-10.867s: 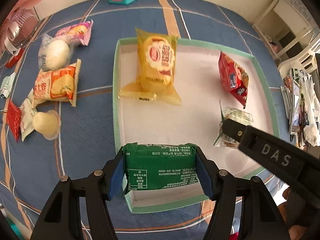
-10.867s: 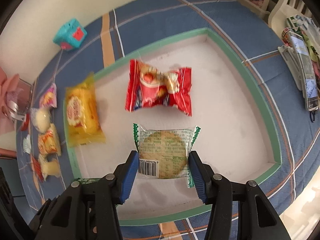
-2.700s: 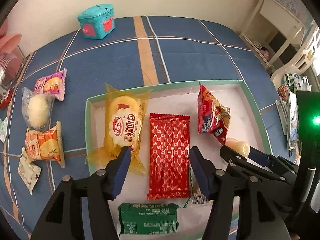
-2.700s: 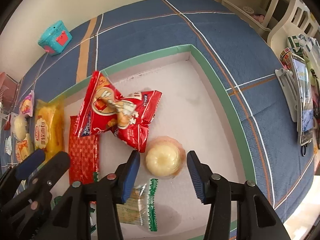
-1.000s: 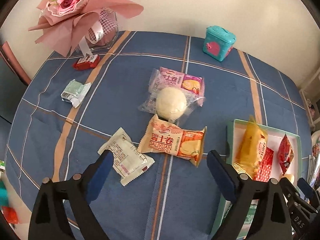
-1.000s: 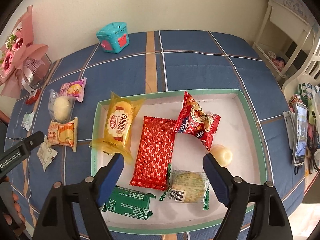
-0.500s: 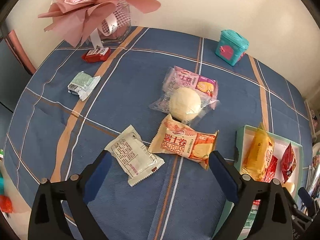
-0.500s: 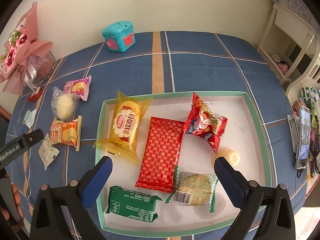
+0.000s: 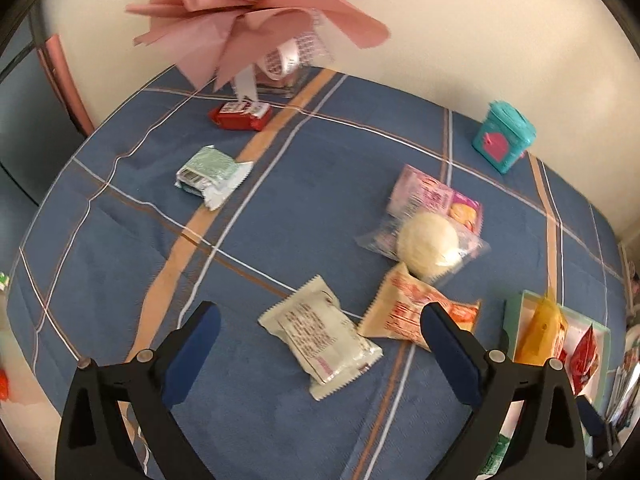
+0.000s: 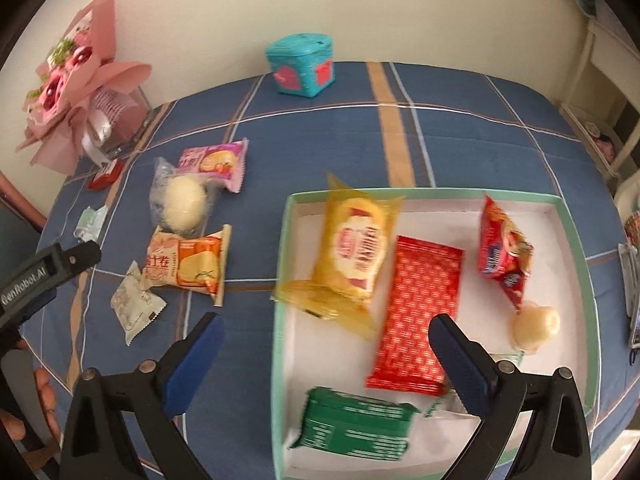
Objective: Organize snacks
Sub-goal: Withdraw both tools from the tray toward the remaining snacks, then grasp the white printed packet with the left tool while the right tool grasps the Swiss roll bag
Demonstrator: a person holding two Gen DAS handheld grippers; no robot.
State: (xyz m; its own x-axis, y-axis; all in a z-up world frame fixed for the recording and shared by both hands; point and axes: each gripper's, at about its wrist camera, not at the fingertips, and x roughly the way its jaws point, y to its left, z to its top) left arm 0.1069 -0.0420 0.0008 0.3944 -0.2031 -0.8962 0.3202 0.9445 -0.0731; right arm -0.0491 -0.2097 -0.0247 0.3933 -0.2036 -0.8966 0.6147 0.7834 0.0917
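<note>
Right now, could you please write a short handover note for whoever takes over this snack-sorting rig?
Left gripper: open, holding nothing, above the white packet on the blue cloth.
Right gripper: open, holding nothing, over the tray's left edge.
Done: yellow bag, red bar, red pouch, round jelly and green pack lie in the tray.
Left: white packet, orange packet, round bun, pink packet, plus a pale green packet and a small red one near the bouquet.

Both grippers wider, apparently empty
</note>
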